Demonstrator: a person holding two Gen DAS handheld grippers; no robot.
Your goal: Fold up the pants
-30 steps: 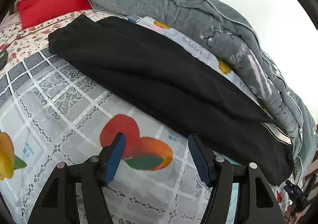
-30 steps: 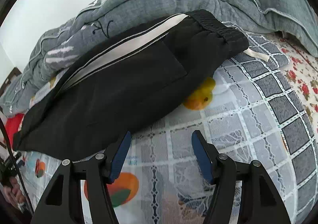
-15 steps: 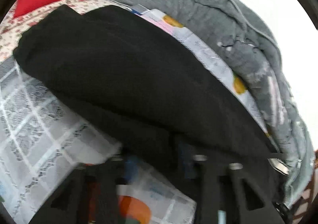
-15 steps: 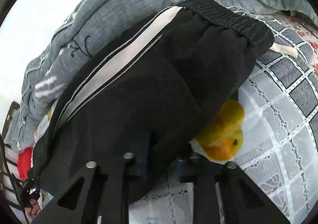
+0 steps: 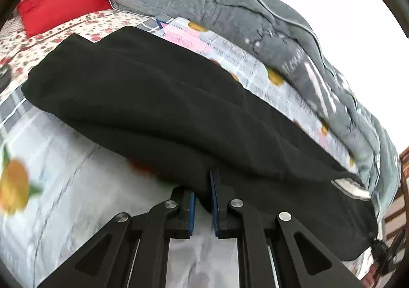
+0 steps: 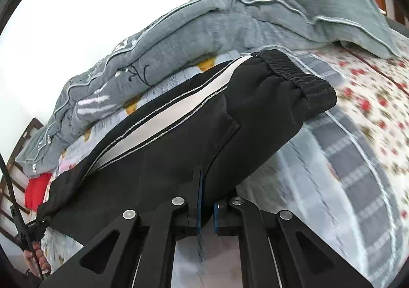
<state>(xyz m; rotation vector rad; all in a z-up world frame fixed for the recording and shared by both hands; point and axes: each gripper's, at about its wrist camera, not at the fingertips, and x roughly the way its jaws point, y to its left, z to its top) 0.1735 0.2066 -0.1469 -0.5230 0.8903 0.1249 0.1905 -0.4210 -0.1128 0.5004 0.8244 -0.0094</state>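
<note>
Two grippers clamped on black pants (image 5: 158, 109): near long edge pinched by left gripper (image 5: 203, 201), waistband end by right gripper (image 6: 206, 201). Pants laid along patterned bedsheet (image 5: 64, 186), beside grey quilt (image 5: 230, 14).

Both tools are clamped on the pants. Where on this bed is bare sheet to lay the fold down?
Bare sheet lies on the near side of the black pants, beside the left tool. More lies past the waistband, beside the right tool. The far side is crowded: the grey quilt leaves a narrow strip, with a red pillow at the corner.
</note>
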